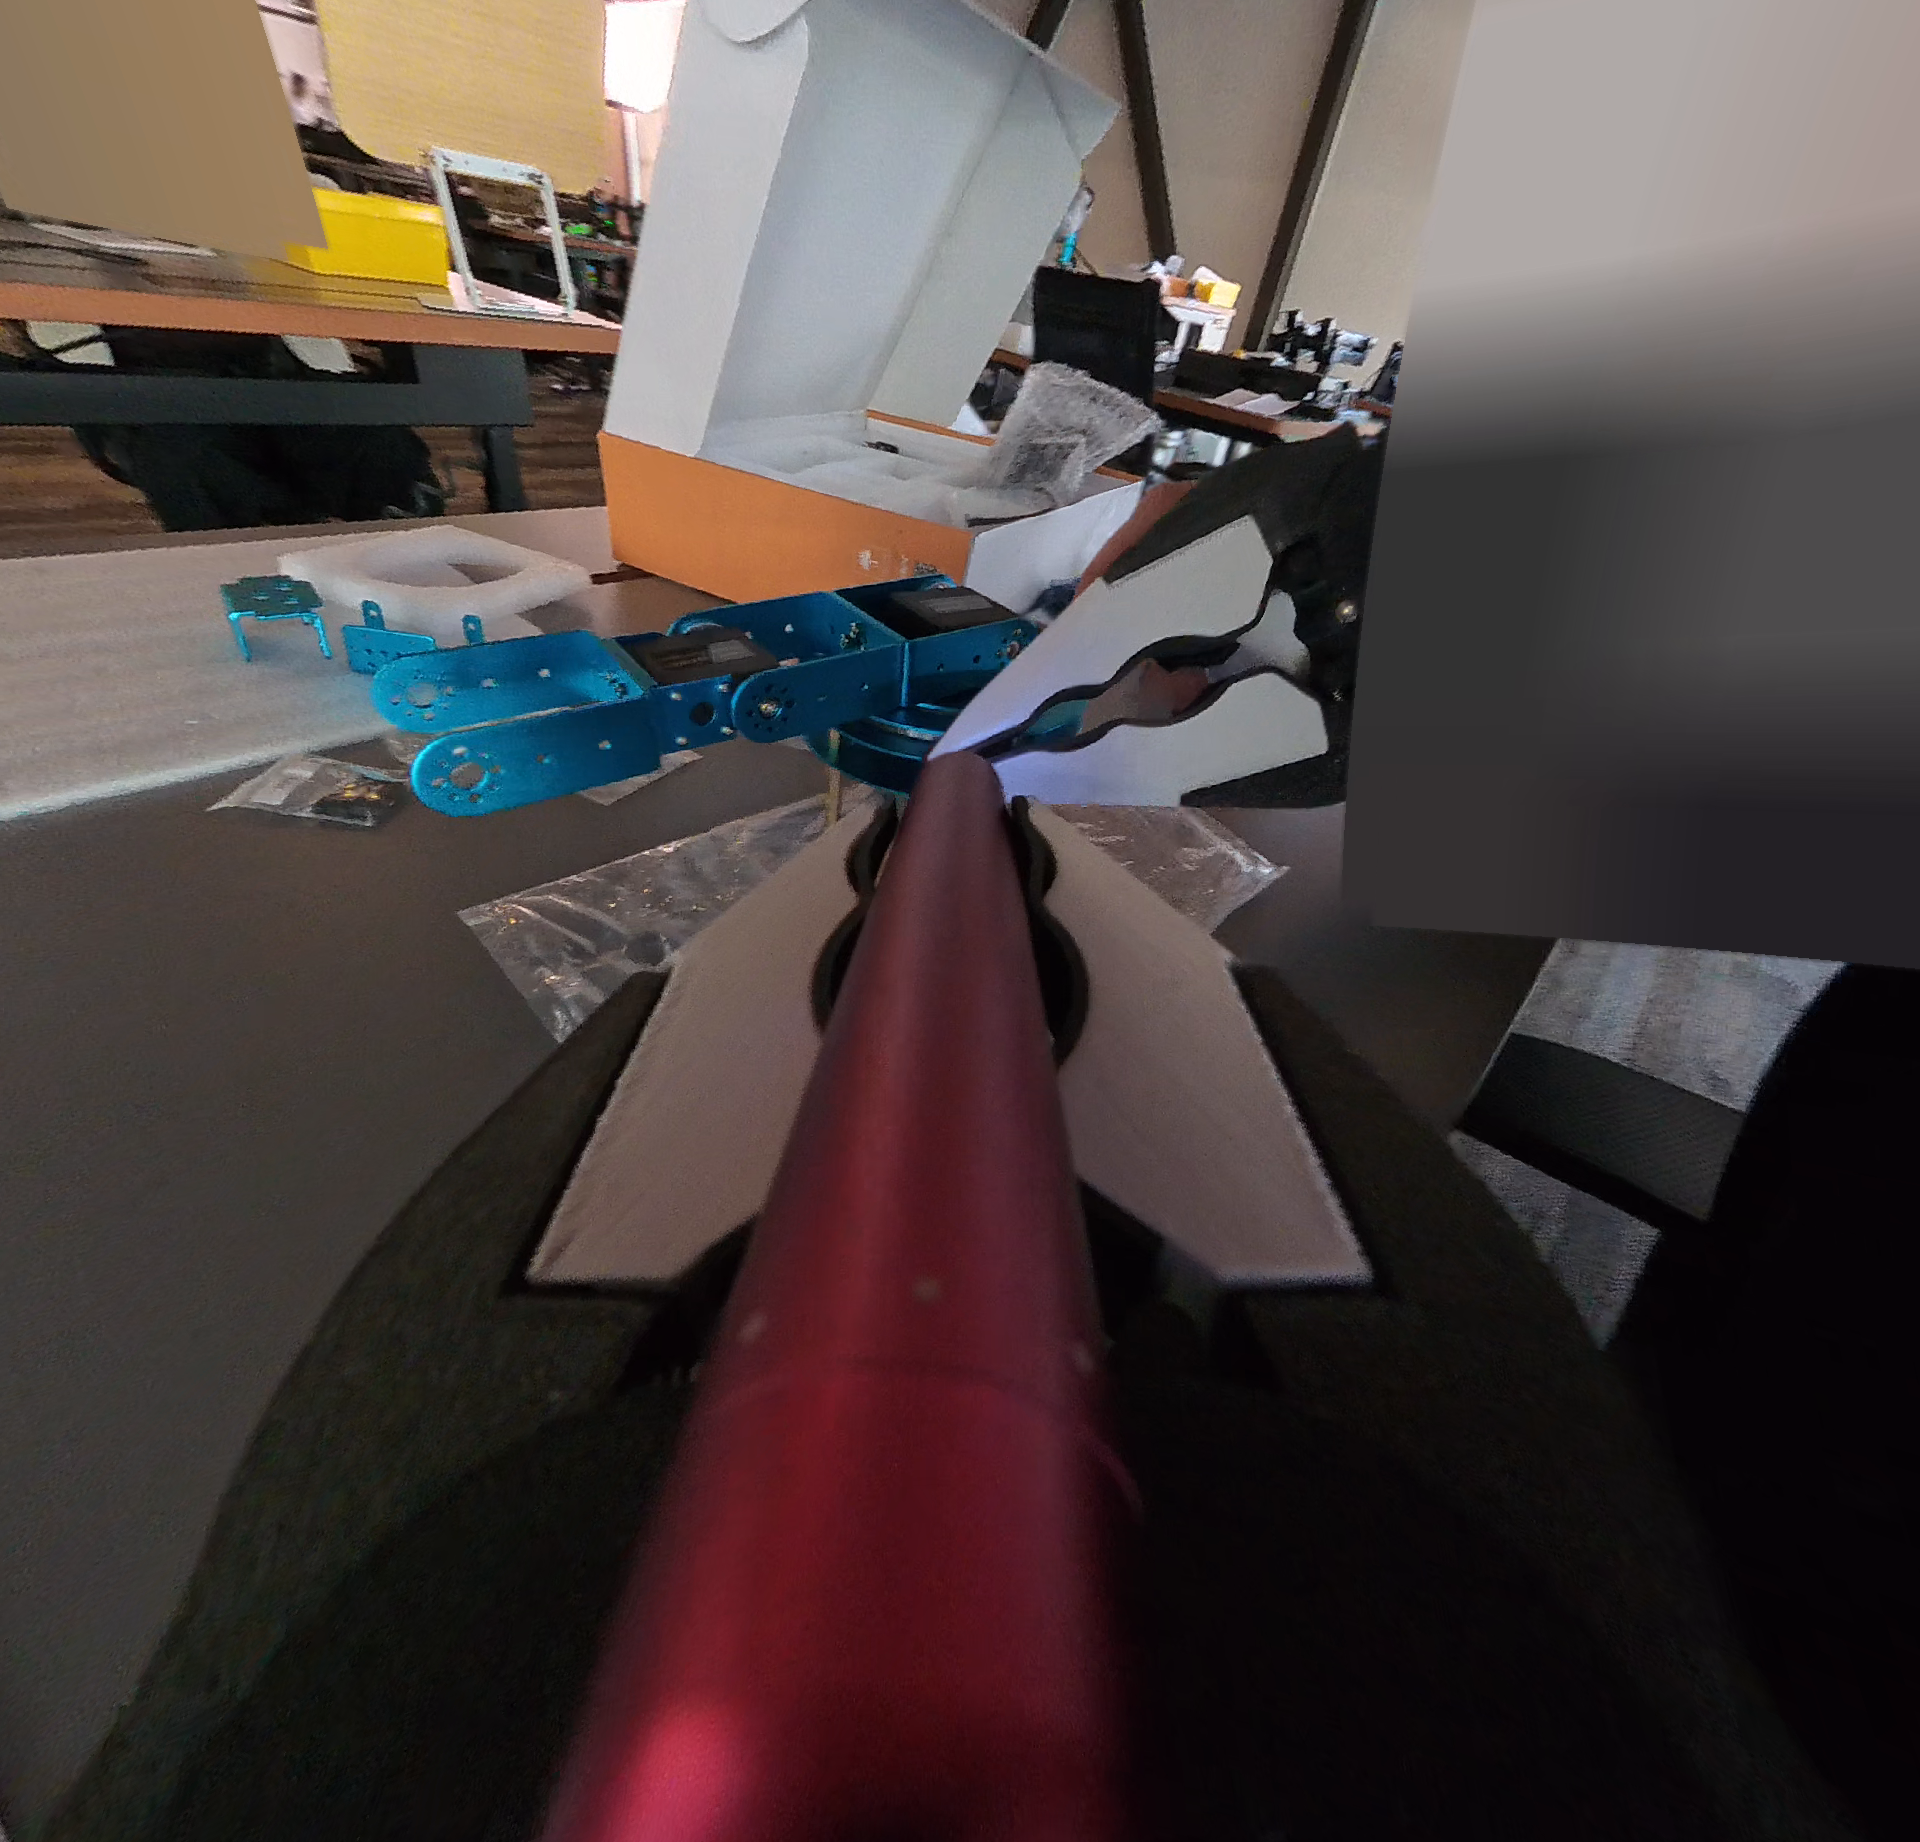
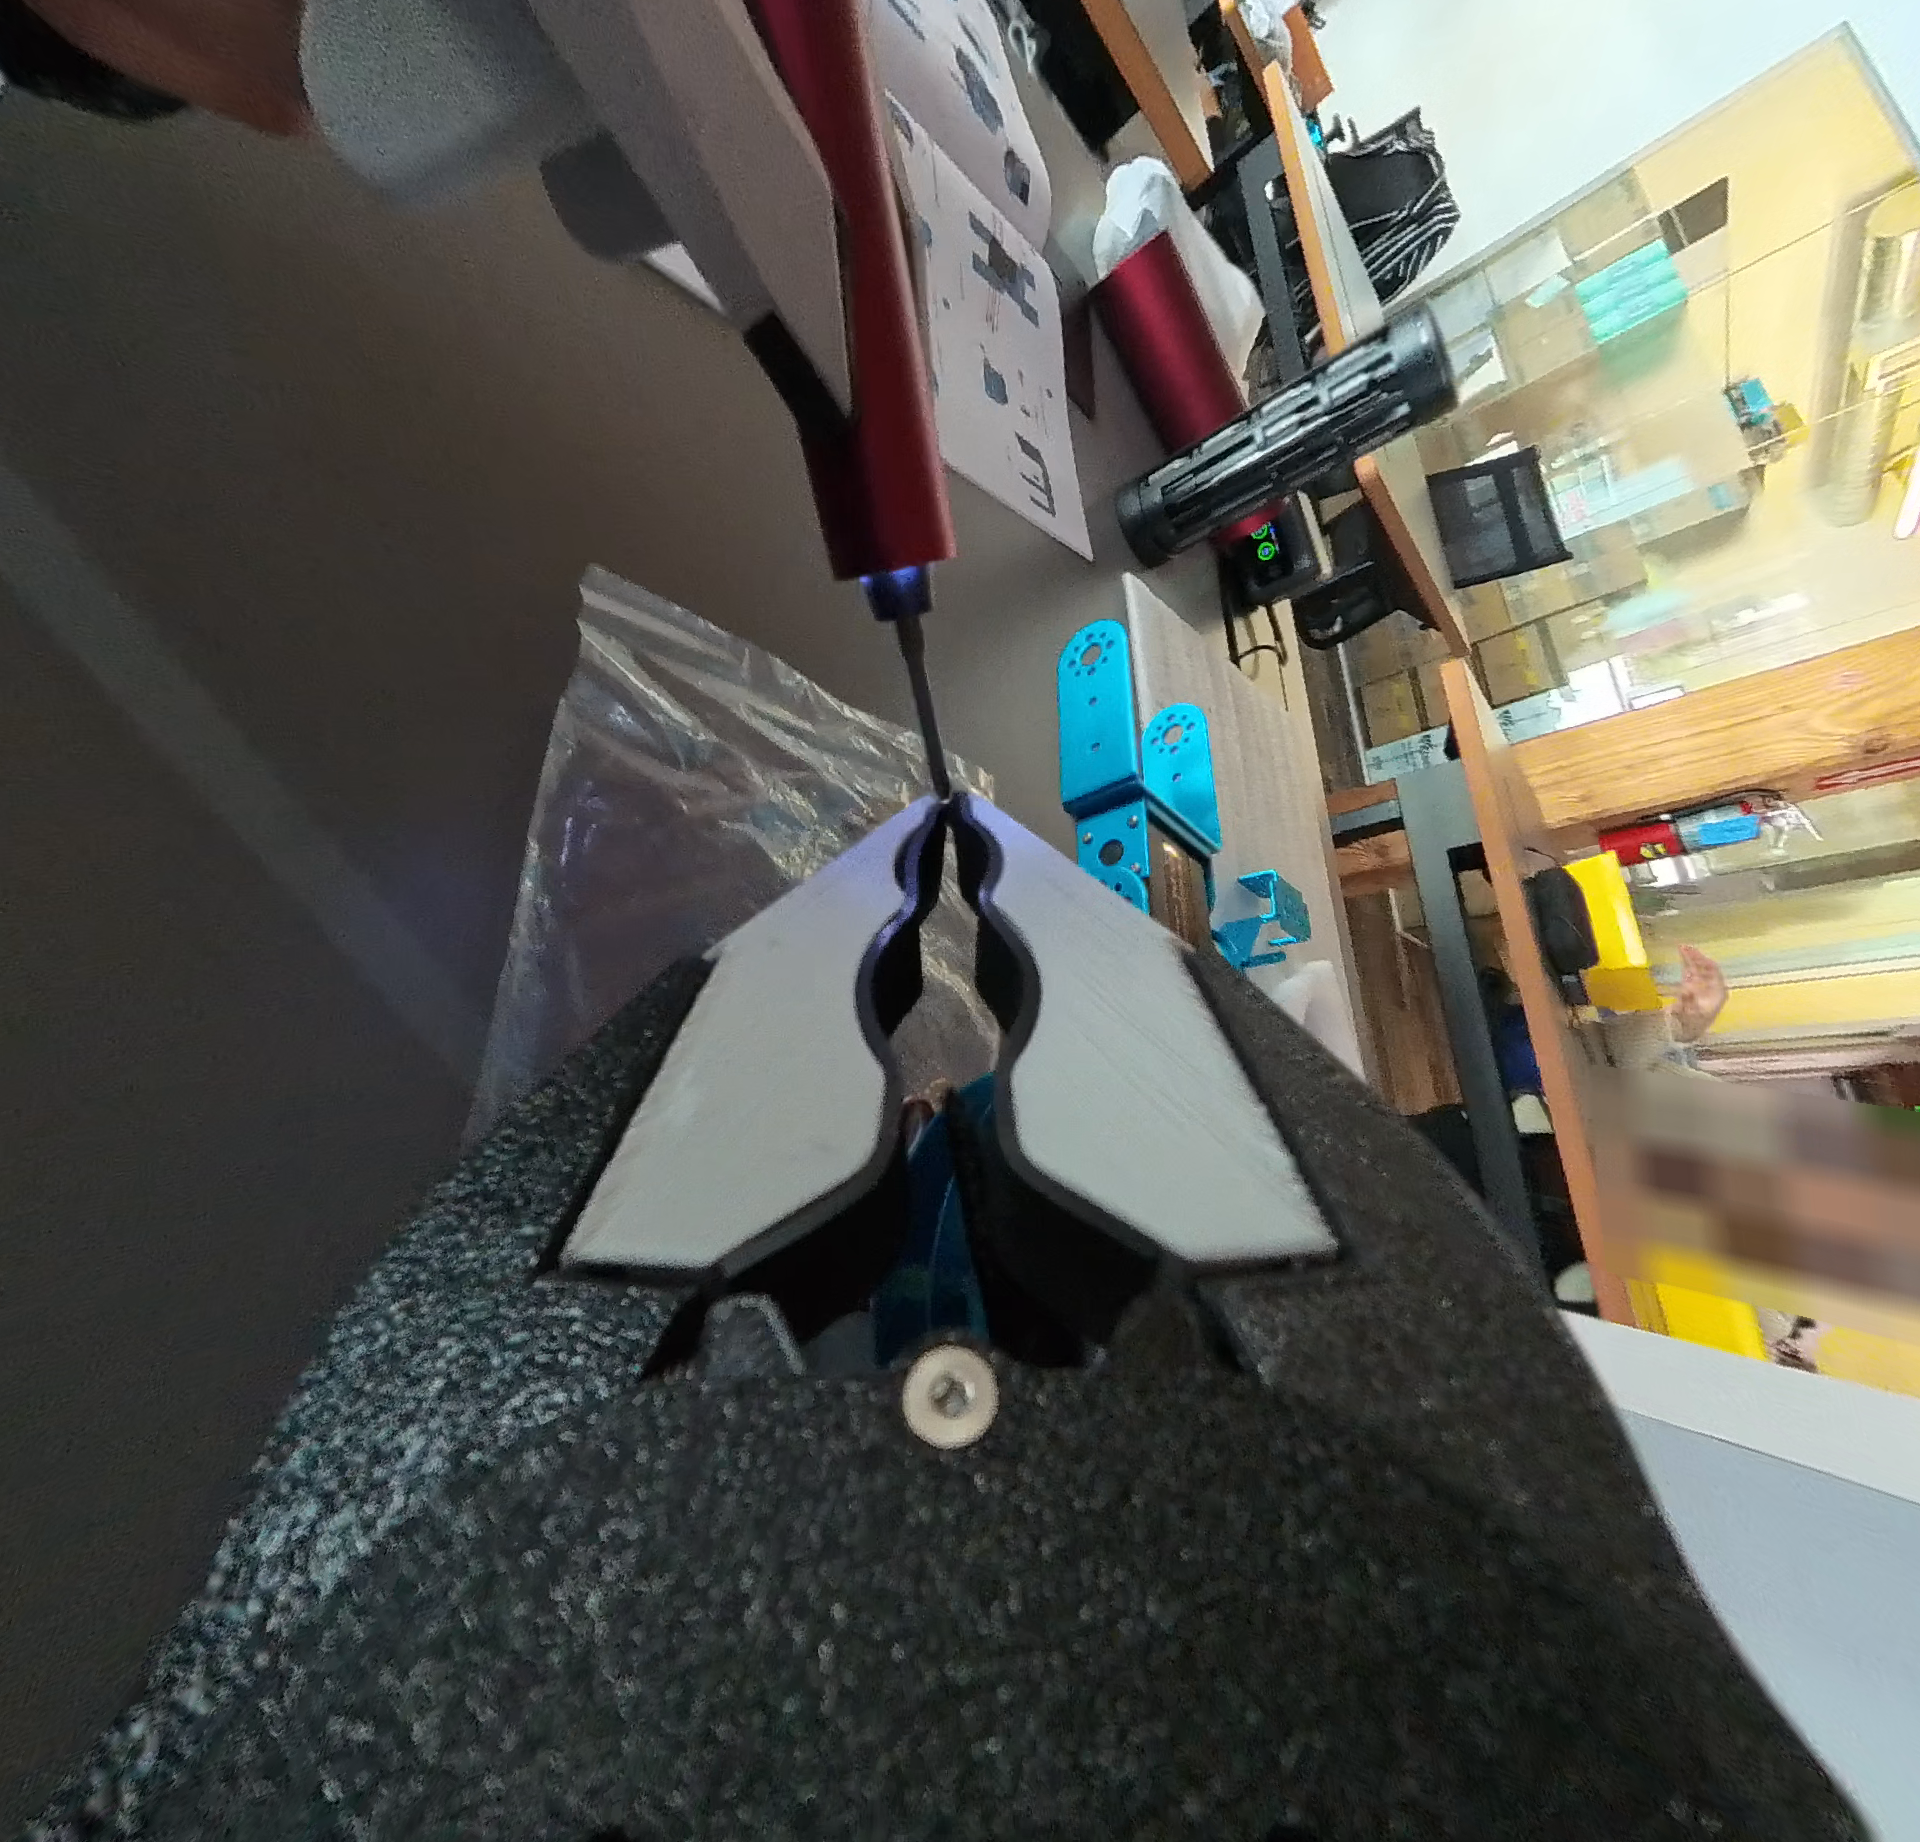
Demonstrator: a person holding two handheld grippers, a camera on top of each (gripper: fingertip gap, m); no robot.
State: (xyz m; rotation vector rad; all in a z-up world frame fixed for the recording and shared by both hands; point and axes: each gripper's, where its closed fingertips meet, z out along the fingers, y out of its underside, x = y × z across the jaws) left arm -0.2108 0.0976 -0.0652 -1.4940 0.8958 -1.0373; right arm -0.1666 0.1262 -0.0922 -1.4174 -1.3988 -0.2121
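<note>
My left gripper (image 1: pixel 954 816) is shut on a red screwdriver (image 1: pixel 914 1169) that points forward along its fingers. The screwdriver also shows in the right wrist view (image 2: pixel 883 338), and its thin dark bit (image 2: pixel 928 712) reaches down to the tips of my right gripper (image 2: pixel 948 805). The right gripper is shut, fingertips pinched together at the bit's end; I cannot tell if anything small sits between them. It also shows in the left wrist view (image 1: pixel 1013 743). Just beyond lies a blue metal robot arm (image 1: pixel 582 691) with black servos. A blue part (image 2: pixel 935 1221) shows through the right gripper's gap.
An open white and orange box (image 1: pixel 831 234) stands behind the arm. White foam (image 1: pixel 436 571), loose blue brackets (image 1: pixel 275 608) and clear plastic bags (image 1: pixel 644 909) lie on the dark table. An instruction sheet (image 2: pixel 997 338), a red tube (image 2: pixel 1174 348) and a black bit holder (image 2: pixel 1288 452) lie farther off. The tips of one gripper are about 6 cm away from the tips of the other.
</note>
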